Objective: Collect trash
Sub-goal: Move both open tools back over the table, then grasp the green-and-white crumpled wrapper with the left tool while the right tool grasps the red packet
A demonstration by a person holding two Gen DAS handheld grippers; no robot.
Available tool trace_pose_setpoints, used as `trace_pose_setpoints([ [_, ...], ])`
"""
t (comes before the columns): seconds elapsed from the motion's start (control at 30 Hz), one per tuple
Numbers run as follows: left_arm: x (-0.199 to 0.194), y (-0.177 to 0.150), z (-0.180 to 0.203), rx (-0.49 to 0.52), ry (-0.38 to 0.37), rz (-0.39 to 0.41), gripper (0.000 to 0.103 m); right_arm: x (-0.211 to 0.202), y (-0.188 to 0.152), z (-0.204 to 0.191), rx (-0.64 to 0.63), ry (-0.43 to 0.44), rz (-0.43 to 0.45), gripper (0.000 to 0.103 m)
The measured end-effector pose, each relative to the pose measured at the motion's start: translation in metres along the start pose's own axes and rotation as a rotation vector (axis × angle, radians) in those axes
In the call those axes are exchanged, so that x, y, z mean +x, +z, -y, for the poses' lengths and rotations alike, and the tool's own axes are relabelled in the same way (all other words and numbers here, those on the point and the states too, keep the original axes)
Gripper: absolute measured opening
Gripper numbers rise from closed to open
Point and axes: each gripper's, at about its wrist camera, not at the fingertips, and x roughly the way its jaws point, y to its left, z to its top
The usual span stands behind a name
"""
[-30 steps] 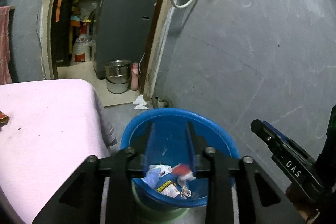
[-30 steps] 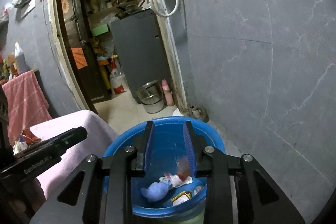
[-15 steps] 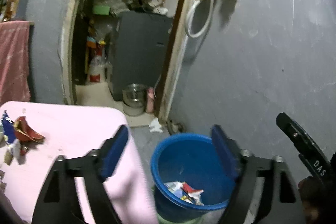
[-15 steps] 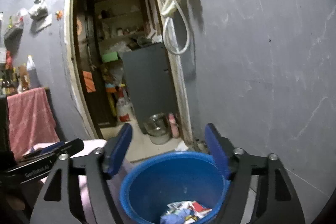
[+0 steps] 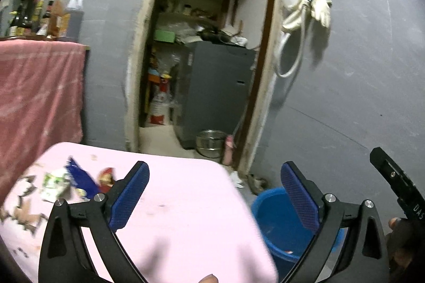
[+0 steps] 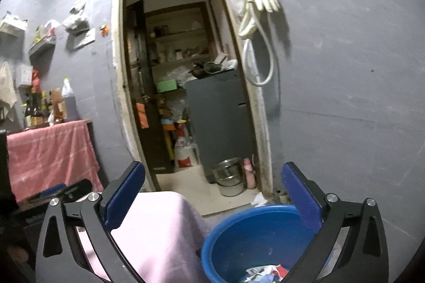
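Trash (image 5: 66,184) on pink table (image 5: 186,203); right gripper (image 5: 398,190) marked "DAS"

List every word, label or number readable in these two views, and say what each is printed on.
"DAS": on the black bar of the right gripper, cut off by the frame edge.
Wrappers on the pink cloth: print too blurred to read.
White bag in the doorway: red mark, unreadable.
Bottles on the shelf: labels too small.
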Motion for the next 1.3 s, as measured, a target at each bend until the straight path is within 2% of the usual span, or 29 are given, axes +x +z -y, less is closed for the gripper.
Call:
trace_pose_setpoints([
  [0.3, -0.028, 0.003, -0.06, -0.021, 0.109, 0.029, 0.097, 0.013, -0.003, -0.057, -0.046, 0.099, -0.013, 0.103],
  [0.77, -0.055, -0.011, -0.166, -0.096, 0.314, -0.024, 0.097, 0.051, -0.028, -0.13, -0.072, 0.239, -0.121, 0.103],
  [0.97, -0.048, -0.024, -0.202, -0.156, 0.32, -0.096, 0.097, 0.069, -0.037, -0.162, -0.093, 0.31, -0.182, 0.103],
  [1.3, -0.012, -0.031, -0.228, -0.143, 0.3, -0.237, 0.097, 0.118, -0.054, -0.212, -0.185, 0.375, -0.339, 0.103],
])
